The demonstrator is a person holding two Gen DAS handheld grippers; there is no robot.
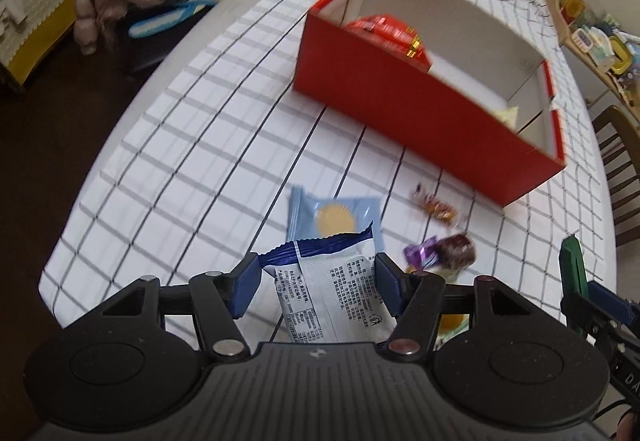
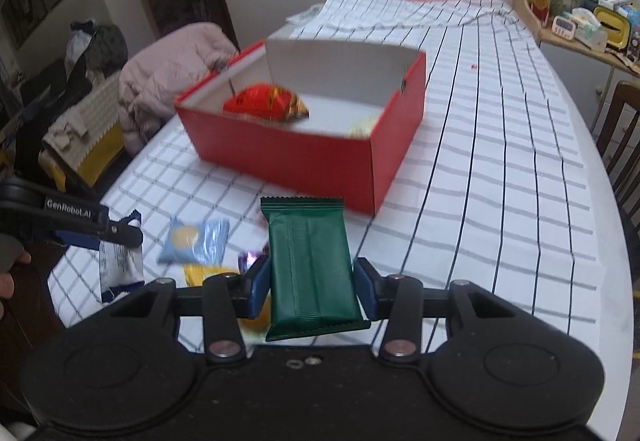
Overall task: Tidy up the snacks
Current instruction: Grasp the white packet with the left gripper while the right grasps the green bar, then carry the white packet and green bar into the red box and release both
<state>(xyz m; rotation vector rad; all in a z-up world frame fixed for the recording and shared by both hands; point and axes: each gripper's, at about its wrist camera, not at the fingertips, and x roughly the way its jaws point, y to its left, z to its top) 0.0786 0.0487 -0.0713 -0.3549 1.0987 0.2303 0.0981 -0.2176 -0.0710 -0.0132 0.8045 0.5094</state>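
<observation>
- White packet (image 1: 332,293) clamped in left gripper (image 1: 316,281), lower centre; green bar (image 2: 310,265) clamped in right gripper (image 2: 308,287), lower centre.
- Risk: slick wrappers sliding out mid-carry; clipping near wall of red box (image 1: 420,113).
- Green: matte, crimped ends. White: blue-edged, print side up.
- Blue packet (image 1: 334,219), candies (image 1: 438,209) loose on cloth (image 1: 200,161).

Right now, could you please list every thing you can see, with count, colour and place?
box: 1, red outside, white inside, open, on the table
red snack bag: 1, red, inside the box
green packet: 1, dark green, held in the right gripper
white-and-blue packet: 1, held in the left gripper
light blue packet: 1, on the cloth before the box
small wrapped candies: a few, mixed colours, on the cloth
tablecloth: 1, white with dark grid
left gripper: 1, black, blue pads
right gripper: 1, black, blue pads
</observation>
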